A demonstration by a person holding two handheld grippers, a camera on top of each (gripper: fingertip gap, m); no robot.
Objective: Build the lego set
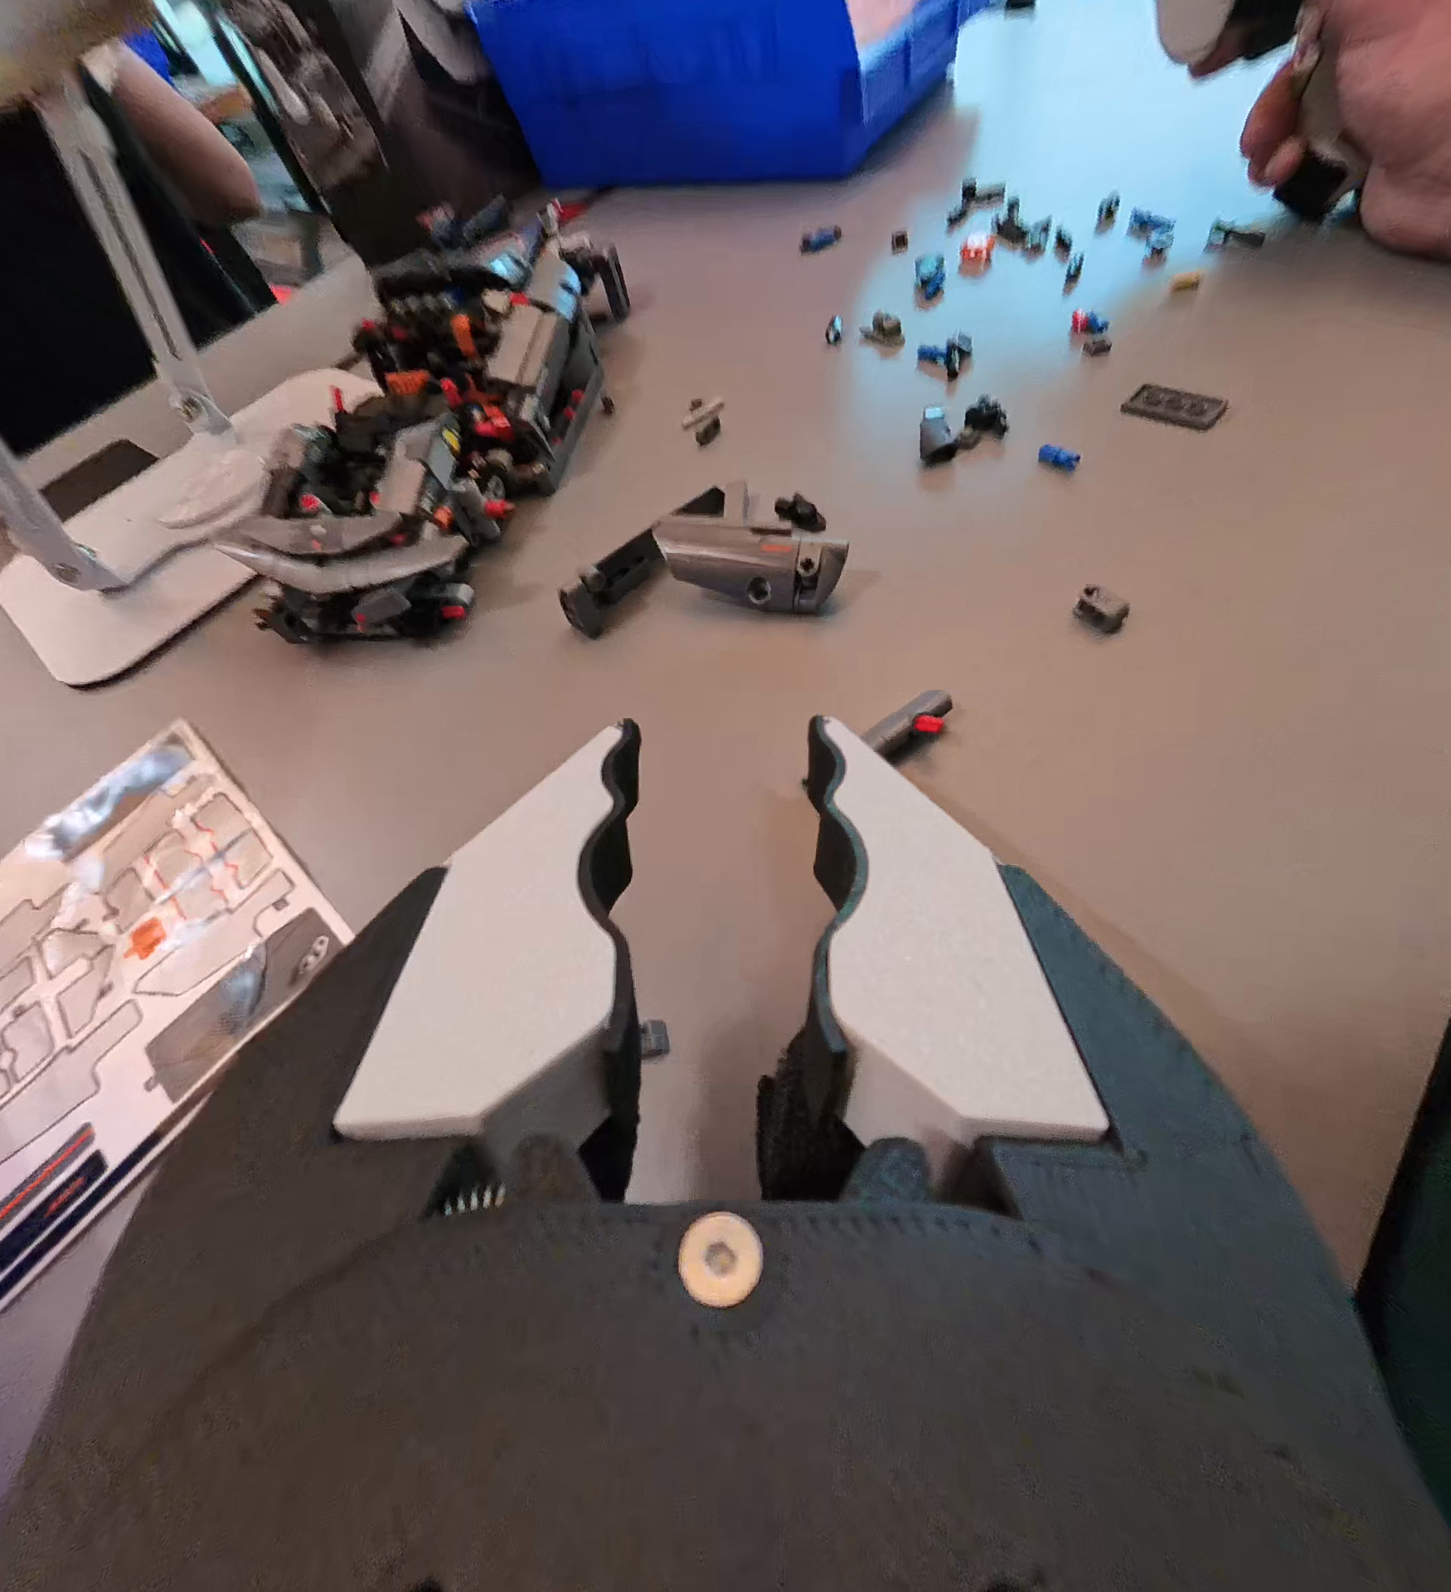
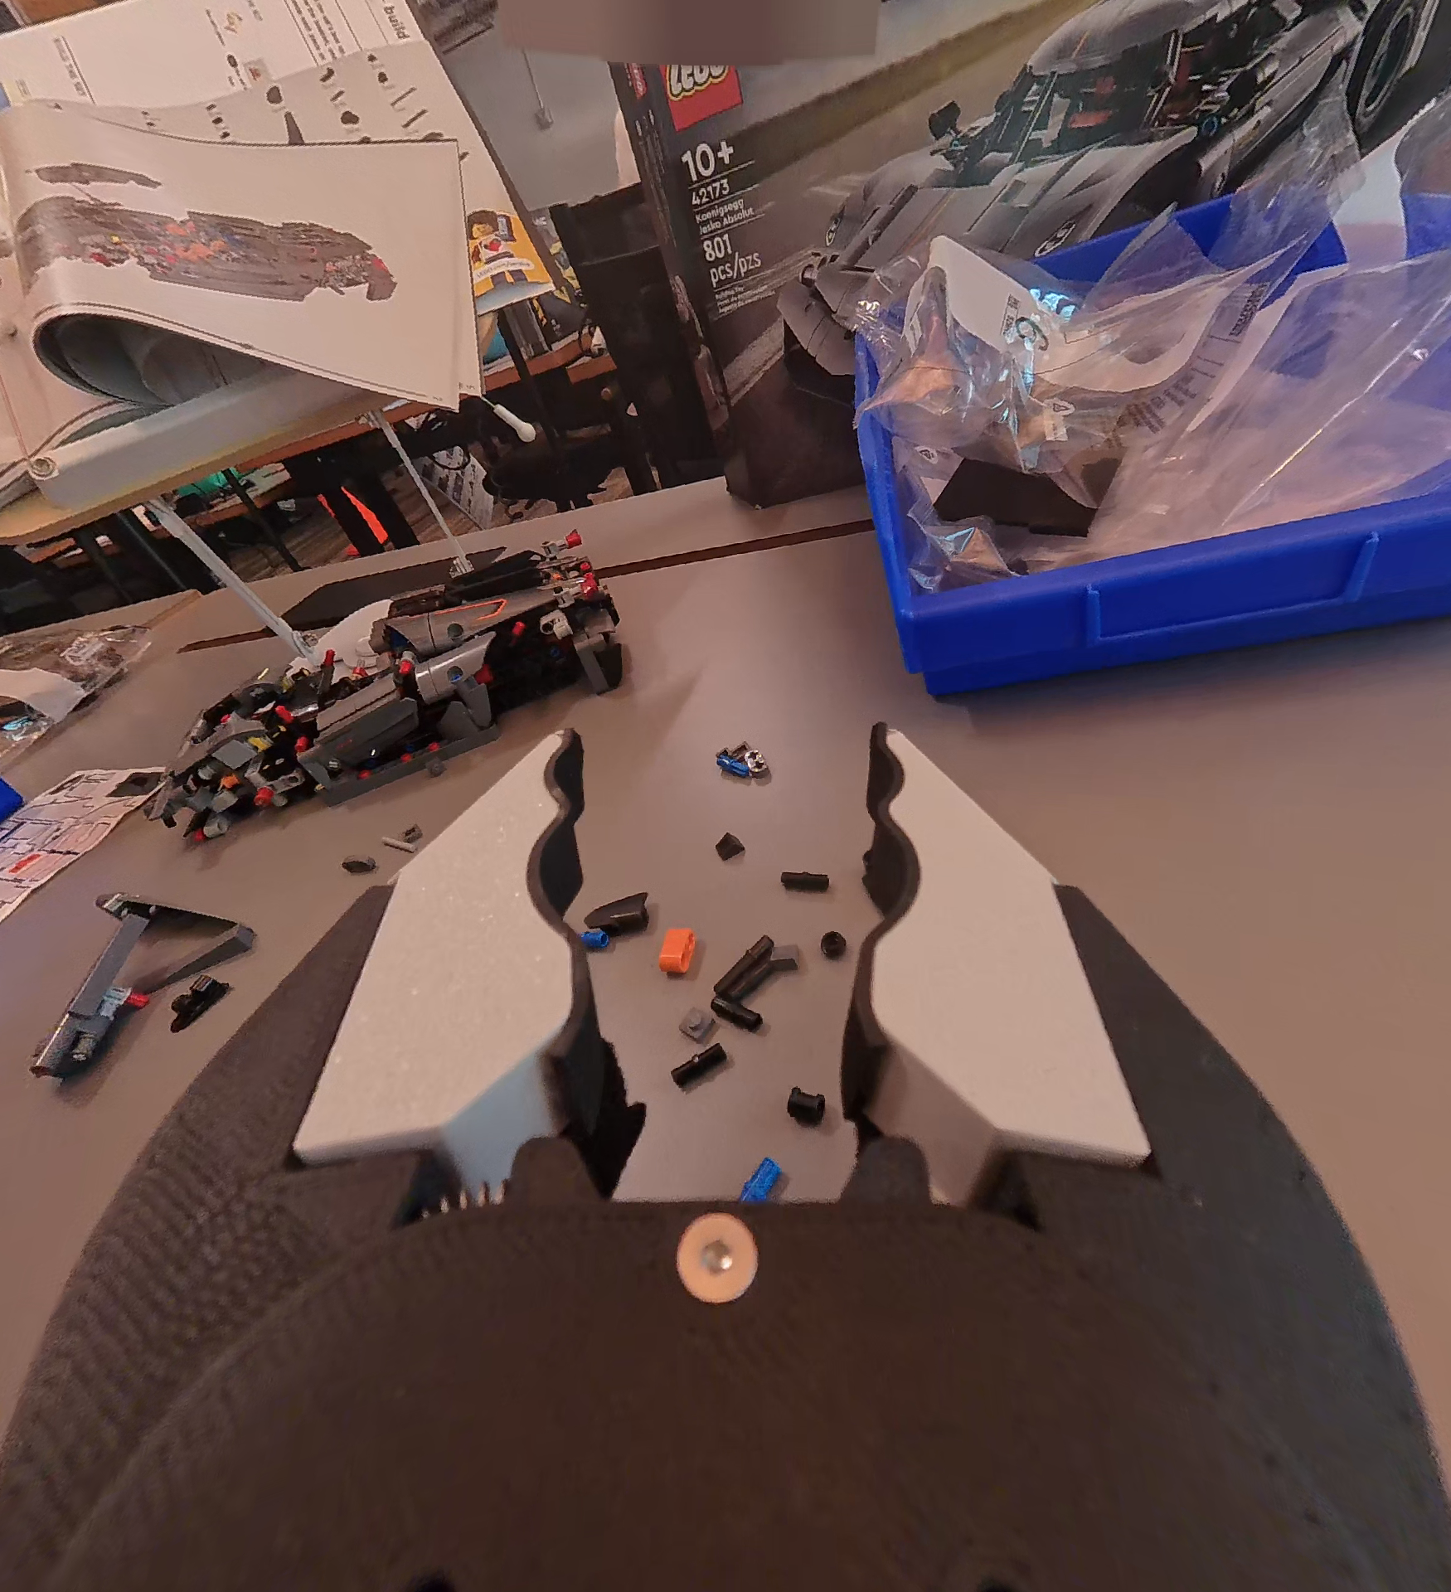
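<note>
Half-built dark grey brick car chassis (image 2: 395,689) at ten o'clock: rigid yet fragile, best held by its low side beams. Grey wedge-shaped panel subassembly (image 1: 748,556) at twelve, light. Loose small pins (image 2: 735,973), slippery. Left gripper (image 1: 722,741) and right gripper (image 2: 722,741) parted, empty.

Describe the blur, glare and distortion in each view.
Left wrist view: overall soft, motion-blurred; bluish glare washes the table around the scattered pieces. Right wrist view: sharper; glare on the plastic bags; fisheye curves the blue bin.
</note>
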